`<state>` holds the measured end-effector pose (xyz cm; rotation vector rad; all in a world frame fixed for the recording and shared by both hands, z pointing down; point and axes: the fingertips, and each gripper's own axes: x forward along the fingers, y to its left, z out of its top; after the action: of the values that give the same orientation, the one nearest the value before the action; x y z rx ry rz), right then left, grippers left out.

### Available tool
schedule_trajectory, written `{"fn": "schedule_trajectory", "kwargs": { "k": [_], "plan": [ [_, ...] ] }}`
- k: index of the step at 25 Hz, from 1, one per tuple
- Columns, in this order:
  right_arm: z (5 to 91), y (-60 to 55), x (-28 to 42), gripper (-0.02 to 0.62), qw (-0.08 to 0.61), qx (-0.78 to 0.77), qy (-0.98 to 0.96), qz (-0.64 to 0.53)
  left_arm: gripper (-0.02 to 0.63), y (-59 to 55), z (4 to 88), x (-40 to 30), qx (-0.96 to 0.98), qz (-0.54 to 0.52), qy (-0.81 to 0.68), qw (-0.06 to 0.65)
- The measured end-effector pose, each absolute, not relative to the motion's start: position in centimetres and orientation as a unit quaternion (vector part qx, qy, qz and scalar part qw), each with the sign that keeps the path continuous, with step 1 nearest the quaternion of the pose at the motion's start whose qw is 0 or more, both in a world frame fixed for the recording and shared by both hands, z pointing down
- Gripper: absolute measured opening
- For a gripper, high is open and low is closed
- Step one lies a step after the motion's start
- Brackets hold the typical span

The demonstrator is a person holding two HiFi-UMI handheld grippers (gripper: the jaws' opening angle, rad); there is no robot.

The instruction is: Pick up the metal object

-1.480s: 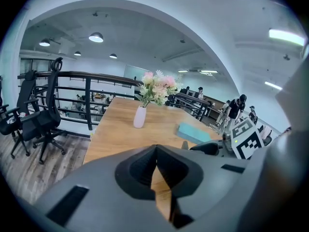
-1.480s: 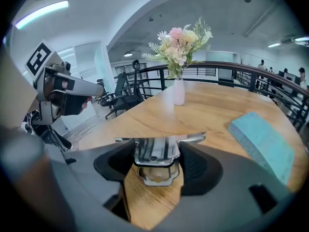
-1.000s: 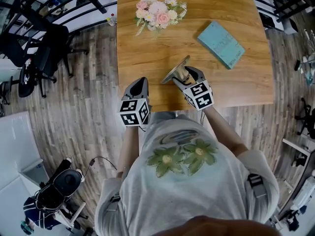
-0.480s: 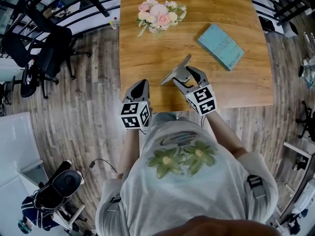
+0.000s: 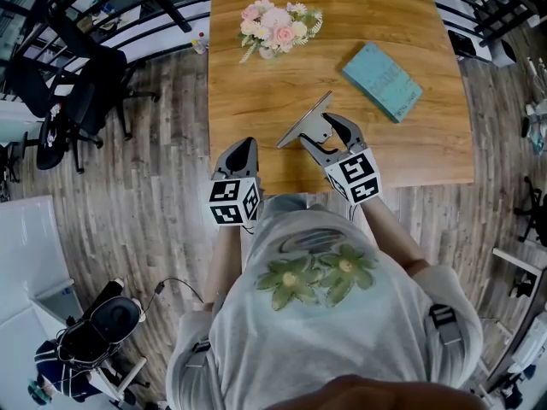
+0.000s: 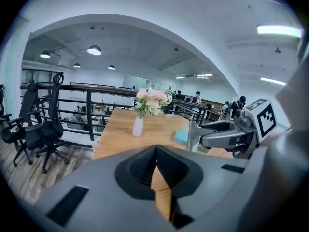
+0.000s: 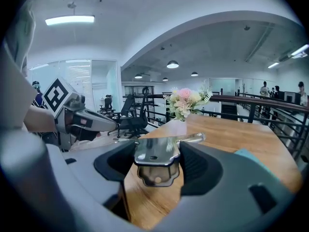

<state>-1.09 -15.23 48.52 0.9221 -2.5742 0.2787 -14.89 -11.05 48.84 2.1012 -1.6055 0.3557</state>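
The metal object is a flat shiny plate on a short stem, held tilted above the near part of the wooden table. My right gripper is shut on the metal object; in the right gripper view its polished base sits clamped between the dark pads. My left gripper hangs at the table's near left edge, jaws together with nothing between them, seen as a closed seam in the left gripper view. The right gripper with the metal object shows at that view's right.
A white vase of pink flowers stands at the table's far side, a teal book lies at the right. Black office chairs stand on the wooden floor to the left. Railings run behind the table.
The right gripper has lifted the metal object slightly up and away from the table's near edge. The left gripper has stayed in place.
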Motion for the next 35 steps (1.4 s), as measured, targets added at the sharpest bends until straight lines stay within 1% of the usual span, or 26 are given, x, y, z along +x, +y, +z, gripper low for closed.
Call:
{"fn": "schedule_trajectory", "kwargs": {
  "k": [35],
  "plan": [
    [39.7, -14.4, -0.5, 0.295, 0.103, 0.346, -0.931, 0.043, 0.015, -10.0, 46.9, -12.8, 0.779, 0.129, -0.578, 0.206]
  ]
}}
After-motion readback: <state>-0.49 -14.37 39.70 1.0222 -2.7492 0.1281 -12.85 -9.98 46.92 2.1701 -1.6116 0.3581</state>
